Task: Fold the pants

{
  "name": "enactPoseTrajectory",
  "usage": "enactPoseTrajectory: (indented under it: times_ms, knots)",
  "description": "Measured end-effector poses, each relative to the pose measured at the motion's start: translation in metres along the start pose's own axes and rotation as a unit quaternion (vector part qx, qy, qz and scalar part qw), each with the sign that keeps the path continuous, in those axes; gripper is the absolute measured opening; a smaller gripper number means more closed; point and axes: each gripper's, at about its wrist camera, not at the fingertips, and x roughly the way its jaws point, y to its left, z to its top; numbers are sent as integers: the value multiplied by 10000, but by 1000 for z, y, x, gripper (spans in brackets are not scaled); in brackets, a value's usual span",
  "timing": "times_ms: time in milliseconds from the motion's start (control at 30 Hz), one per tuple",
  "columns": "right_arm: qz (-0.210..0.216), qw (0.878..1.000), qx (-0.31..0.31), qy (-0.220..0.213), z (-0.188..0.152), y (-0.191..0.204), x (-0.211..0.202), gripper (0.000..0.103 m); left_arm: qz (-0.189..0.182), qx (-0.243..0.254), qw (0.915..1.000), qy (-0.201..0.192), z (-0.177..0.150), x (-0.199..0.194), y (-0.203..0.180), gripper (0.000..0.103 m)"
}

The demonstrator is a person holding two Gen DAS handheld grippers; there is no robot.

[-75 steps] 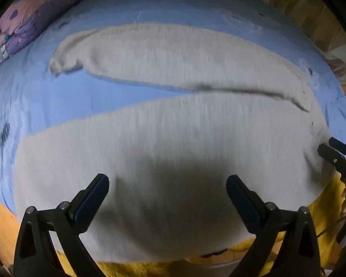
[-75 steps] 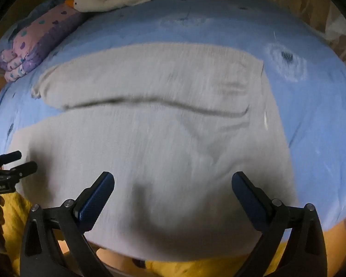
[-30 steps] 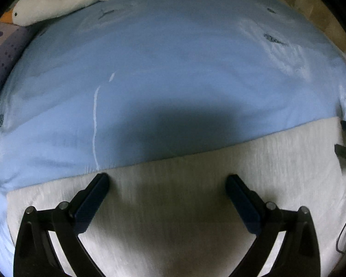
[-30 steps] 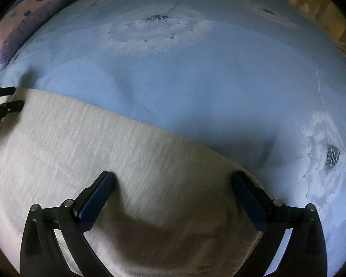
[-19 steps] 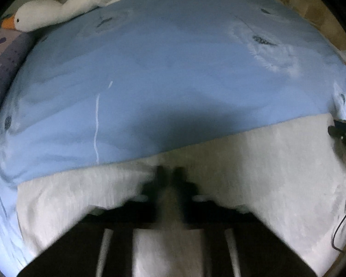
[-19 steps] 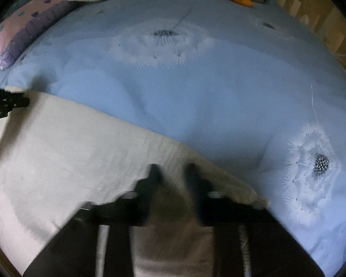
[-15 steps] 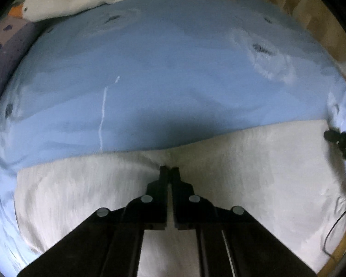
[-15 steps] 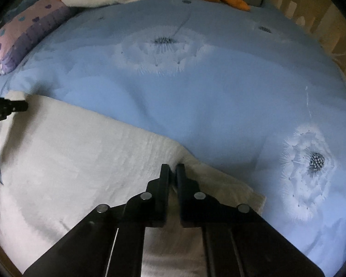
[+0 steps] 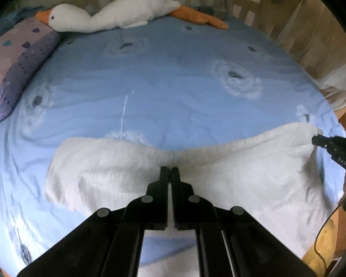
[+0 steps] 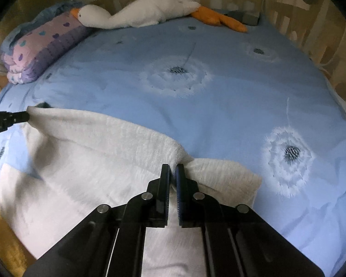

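Pants [image 9: 230, 184] cut off by the lower edge in both views, near folds motion-blurred. Pinched cloth hidden between left tongs [image 9: 170, 169] and right tongs [image 10: 173, 167]. Pillow [image 9: 13, 69] cropped at left.

White pants [image 9: 219, 184] lie on a light blue bed [image 10: 242, 106] with white dandelion prints; upper left, a purple heart-dotted pillow [image 10: 41, 50] and a white, orange-billed goose [image 9: 113, 16].
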Motion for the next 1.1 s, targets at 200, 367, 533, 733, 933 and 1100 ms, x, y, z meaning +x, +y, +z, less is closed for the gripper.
enactPoseTrajectory:
  times_ms: [200, 367, 533, 733, 933, 1100]
  knots:
    - [100, 9999, -42, -125, -27, 18, -38, 5, -59, -118, 9996, -267, -35, -47, -6, 2]
    - [150, 9995, -165, -215, -59, 37, -64, 5, -104, -100, 9993, -345, -73, -78, -16, 2]
    - [191, 9992, -196, -275, -89, 52, -84, 5, -101, -173, 9989, -418, -114, -99, -20, 2]
    - [119, 9993, -273, -228, -126, 56, -96, 5, -115, -382, 9989, -263, -162, -99, -20, 2]
    - [147, 9998, -111, 53, -158, 53, -81, 5, -188, -703, 9973, 47, -201, -79, -22, 2]
    - [87, 9995, -1, 289, -176, 53, -62, 6, -252, -910, 9950, 336, -217, -63, -25, 3]
